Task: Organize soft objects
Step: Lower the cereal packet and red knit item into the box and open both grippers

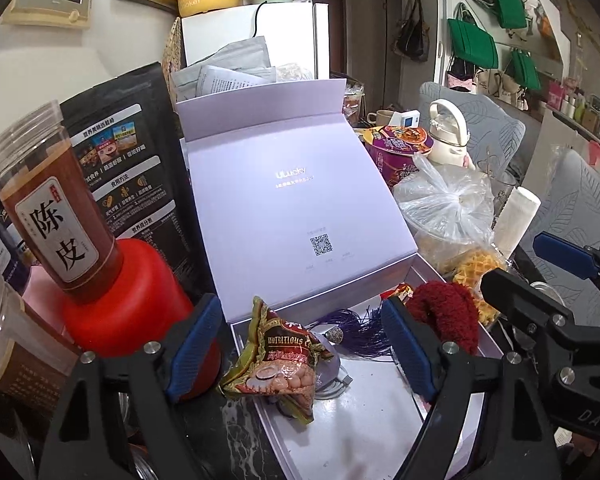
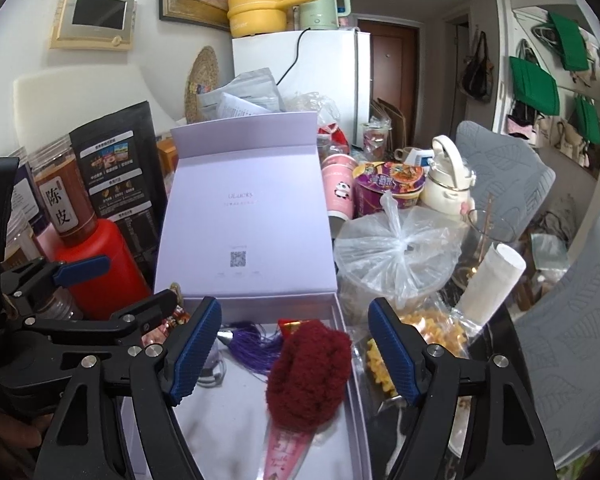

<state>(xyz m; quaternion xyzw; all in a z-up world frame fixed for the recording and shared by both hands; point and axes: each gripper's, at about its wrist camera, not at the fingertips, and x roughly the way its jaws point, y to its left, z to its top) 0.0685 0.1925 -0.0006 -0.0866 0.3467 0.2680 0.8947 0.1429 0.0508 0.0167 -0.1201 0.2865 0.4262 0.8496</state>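
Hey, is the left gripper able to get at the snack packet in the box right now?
Probably yes. The left gripper is open, and the snack packet stands between its fingers at the box's near-left corner. Nothing covers it; the red bottle sits just outside the left finger, leaving little room.

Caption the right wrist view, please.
Open fingers flank a fluffy dark-red yarn pompom lying in an open lilac cardboard box.
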